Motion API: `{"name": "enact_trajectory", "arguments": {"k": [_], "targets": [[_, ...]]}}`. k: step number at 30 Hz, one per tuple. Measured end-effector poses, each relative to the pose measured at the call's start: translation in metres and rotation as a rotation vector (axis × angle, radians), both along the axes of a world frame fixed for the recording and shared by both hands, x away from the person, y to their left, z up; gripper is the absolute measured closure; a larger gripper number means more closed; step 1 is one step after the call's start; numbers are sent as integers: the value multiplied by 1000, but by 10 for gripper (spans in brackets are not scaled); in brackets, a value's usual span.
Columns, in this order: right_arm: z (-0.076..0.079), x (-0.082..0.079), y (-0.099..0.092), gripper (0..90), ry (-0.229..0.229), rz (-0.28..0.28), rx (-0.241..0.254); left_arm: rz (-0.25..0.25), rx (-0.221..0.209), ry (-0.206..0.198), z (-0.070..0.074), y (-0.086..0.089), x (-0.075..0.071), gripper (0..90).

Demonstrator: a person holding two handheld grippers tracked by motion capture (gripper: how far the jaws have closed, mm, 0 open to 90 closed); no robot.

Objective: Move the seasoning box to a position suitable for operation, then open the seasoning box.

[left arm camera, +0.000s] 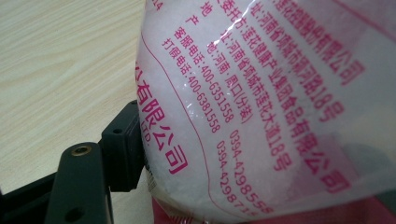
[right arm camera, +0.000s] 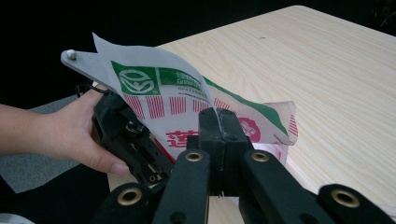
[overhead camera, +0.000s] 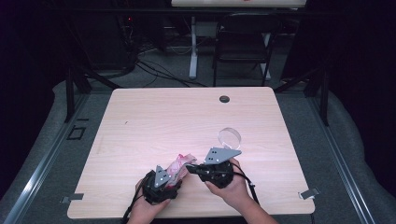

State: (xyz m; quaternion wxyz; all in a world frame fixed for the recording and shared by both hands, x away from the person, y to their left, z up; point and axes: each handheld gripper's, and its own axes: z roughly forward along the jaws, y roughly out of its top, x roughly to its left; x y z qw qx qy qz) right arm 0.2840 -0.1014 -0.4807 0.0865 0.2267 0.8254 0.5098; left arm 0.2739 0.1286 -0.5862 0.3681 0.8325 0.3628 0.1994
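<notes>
A clear plastic bag with pink and green print and white grains inside hangs just above the table's near edge, between both grippers. My left gripper has its jaws set wide around the bag's bulging body. Its left pad presses into the side, and the other jaw is hidden behind the bag. My right gripper is shut on the bag's flat printed upper edge, coming in from the right. In the right gripper view, the left gripper and the hand holding it sit behind the bag.
A clear round glass dish sits on the wooden table, just beyond the right hand. A dark cable hole lies near the far edge. A black chair stands past the table on the floor.
</notes>
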Motion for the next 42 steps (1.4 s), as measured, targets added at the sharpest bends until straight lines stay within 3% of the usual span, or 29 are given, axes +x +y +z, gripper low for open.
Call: {"name": "enact_trajectory", "arguments": {"k": [22,33,42], "targets": [[-1,0,-5,900,-1,-11,8,14,-39,-7,0,3,0,487],[-2,0,-9,900,9,-11,14,10,-33,-15,2,3,-1,520],[-2,-1,-12,900,7,-12,16,0,-3,-23,4,1,-3,532]]}}
